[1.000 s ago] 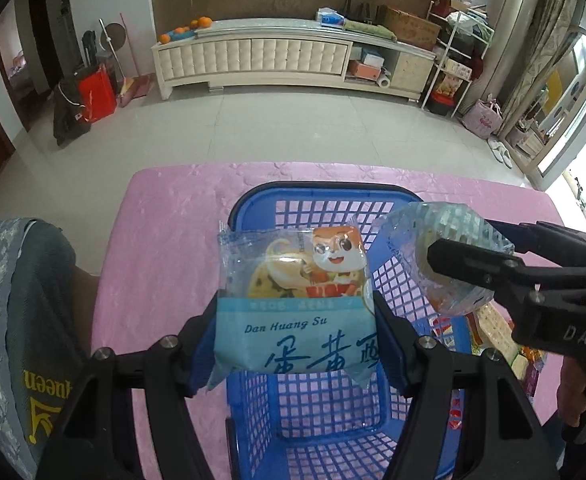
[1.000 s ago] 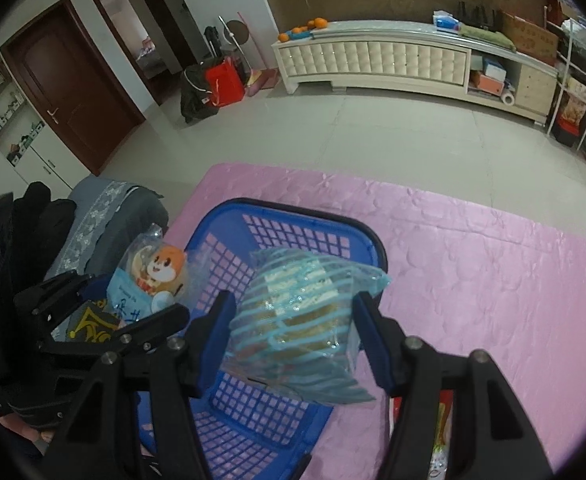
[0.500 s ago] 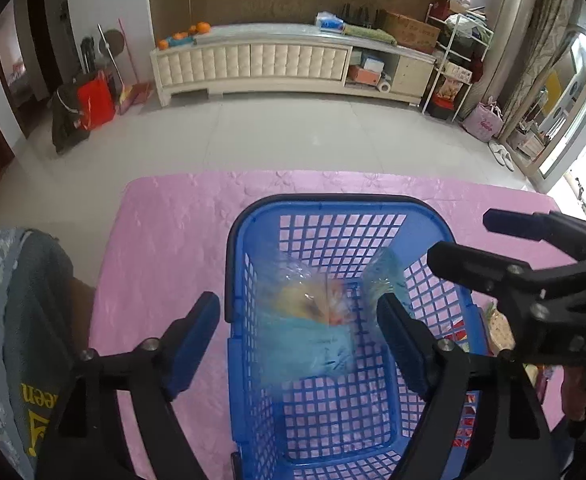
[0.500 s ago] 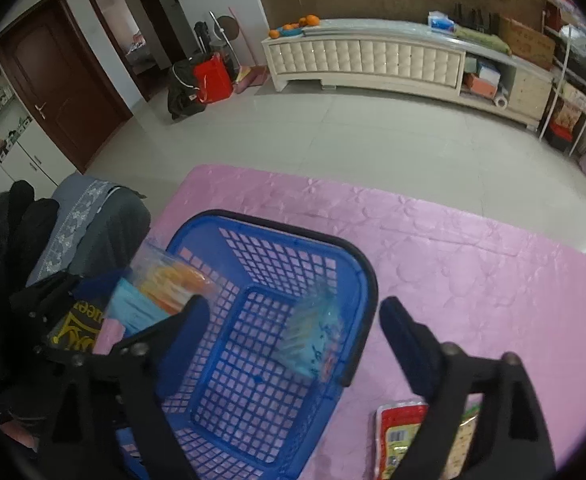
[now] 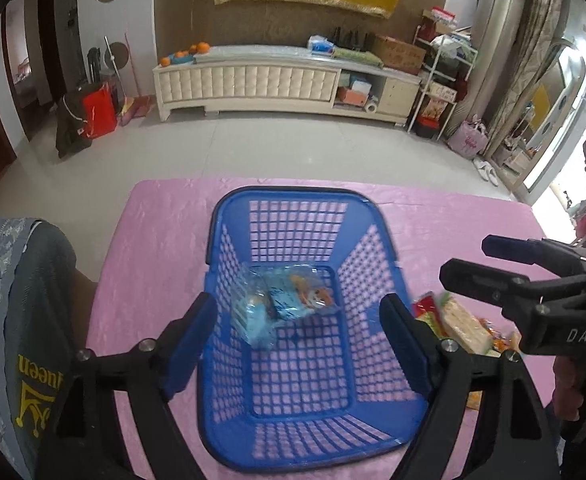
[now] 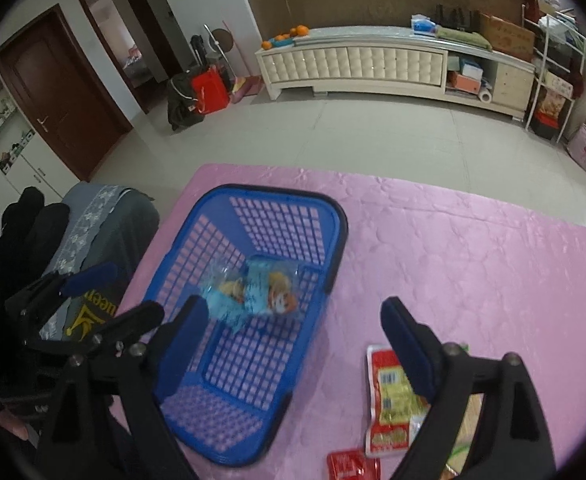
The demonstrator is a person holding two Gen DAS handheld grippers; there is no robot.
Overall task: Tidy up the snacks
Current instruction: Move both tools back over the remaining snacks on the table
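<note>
**Two packs in the basket, rest of the pile is off my right tool**

Big picture first: the pink tabletop [image 6: 473, 248] carries the blue basket [image 5: 229, 248], which sits straight ahead of and under my left tool [image 5: 299, 336], and ahead and to the left of my right tool [image 6: 293, 344]. Its long axis runs away from me, roughly in line with where the left tool points.

Both tools are released with nothing between the fingers. The left one's jaws are opening a touch wider; the right one is spread wide and empty.

In the basket, two light blue snack packs [image 5: 285, 300] lie on the floor towards the far end, touching or overlapping, a bit blurry so I can't say which is on top.

What the next grab turns on, I reckon: the loose snacks left on the tabletop sit outside the basket on its right side, just below and beside my right tool's right finger. So the right hand is clearly the nearer one. The red and yellow pack [image 6: 389, 400] lies with its long side pointing roughly away from me.

View difference: the right wrist shows that pack's whole face plus a small red packet [image 6: 351, 466] nearer me. The left wrist only catches the pile [image 5: 459, 322] edge-on behind its own finger, but it shows the basket floor squarely.
</note>
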